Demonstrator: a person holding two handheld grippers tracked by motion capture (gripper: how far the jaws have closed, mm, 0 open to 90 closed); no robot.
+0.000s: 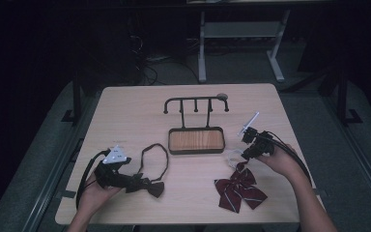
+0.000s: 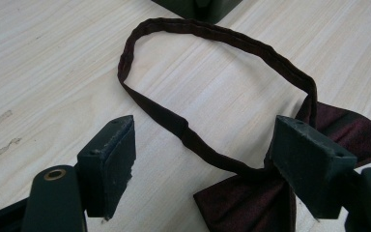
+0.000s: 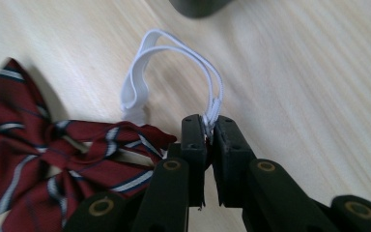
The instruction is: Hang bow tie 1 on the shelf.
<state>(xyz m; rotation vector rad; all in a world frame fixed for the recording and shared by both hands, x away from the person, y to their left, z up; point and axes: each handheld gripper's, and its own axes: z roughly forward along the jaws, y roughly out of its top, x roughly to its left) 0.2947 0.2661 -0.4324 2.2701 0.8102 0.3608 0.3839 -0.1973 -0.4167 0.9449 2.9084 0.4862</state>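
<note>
1. The right gripper (image 3: 211, 126) is pinching the white elastic strap (image 3: 140, 72) of the striped red bow tie (image 3: 53, 159). Its jaws are pretty much closed, with just the thin doubled strap squeezed between the pads.
2. In the high view the right gripper (image 1: 249, 145) is sitting on the right side of the table (image 1: 125, 111), just right of the tray, and the striped red bow tie (image 1: 239, 189) is lying flat just nearer than it, toward the near edge.
3. The strap is arching up off the wood in a loop between the bow and the jaws, so that part is getting lifted a bit while the bow itself is lying on the table.
4. The left gripper (image 2: 205, 159) is standing wide open and isn't gripping anything. The dark maroon bow tie (image 2: 251, 203) is lying between its jaws, the right-hand pad (image 2: 309, 159) sitting over the knot area, but nothing is being squeezed.
5. That dark bow tie's neck band (image 2: 212, 36) is lying in an open oval on the wood, stretching away toward the far side.
6. From above, the left gripper (image 1: 125, 176) is resting at the near left, with the dark maroon bow tie (image 1: 149, 186) right at its tip.
7. The wooden tray with the black hook rack (image 1: 196, 140) is standing mid-table between the two hands, with nothing hanging on its pegs.
</note>
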